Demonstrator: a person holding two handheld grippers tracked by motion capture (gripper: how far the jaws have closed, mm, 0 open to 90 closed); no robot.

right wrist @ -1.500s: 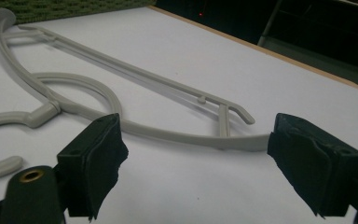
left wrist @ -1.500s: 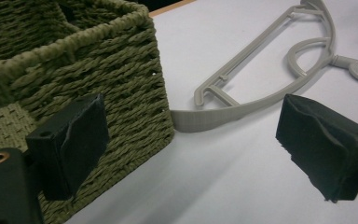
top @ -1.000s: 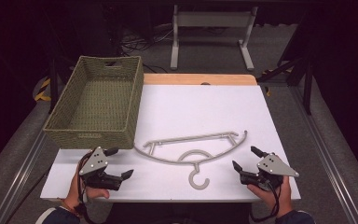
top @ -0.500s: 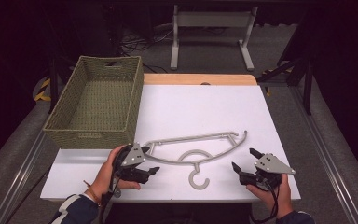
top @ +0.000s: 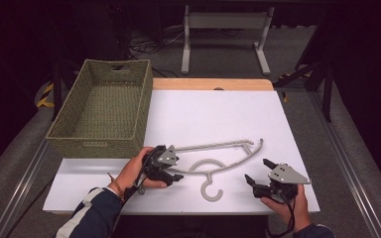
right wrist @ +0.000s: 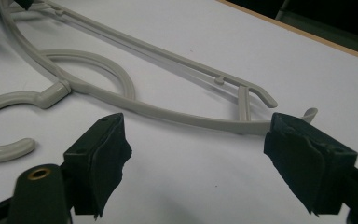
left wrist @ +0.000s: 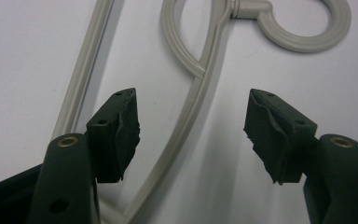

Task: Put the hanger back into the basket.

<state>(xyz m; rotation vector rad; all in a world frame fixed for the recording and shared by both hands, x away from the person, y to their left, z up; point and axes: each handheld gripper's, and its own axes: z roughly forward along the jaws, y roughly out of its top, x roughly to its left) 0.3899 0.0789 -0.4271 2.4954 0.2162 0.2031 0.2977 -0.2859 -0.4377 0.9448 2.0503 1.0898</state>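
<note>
The left gripper (left wrist: 191, 135) has its jaws apart astride the hanger (left wrist: 193, 107); the right gripper (right wrist: 196, 163), jaws apart, sits just short of it.

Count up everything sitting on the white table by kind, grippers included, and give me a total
Woven basket: 1
Grey plastic hanger: 1
Handheld grippers: 2, the left gripper with its jaws open astride the hanger's curved arm, the right gripper open near the hanger's other end
Total: 4
</note>
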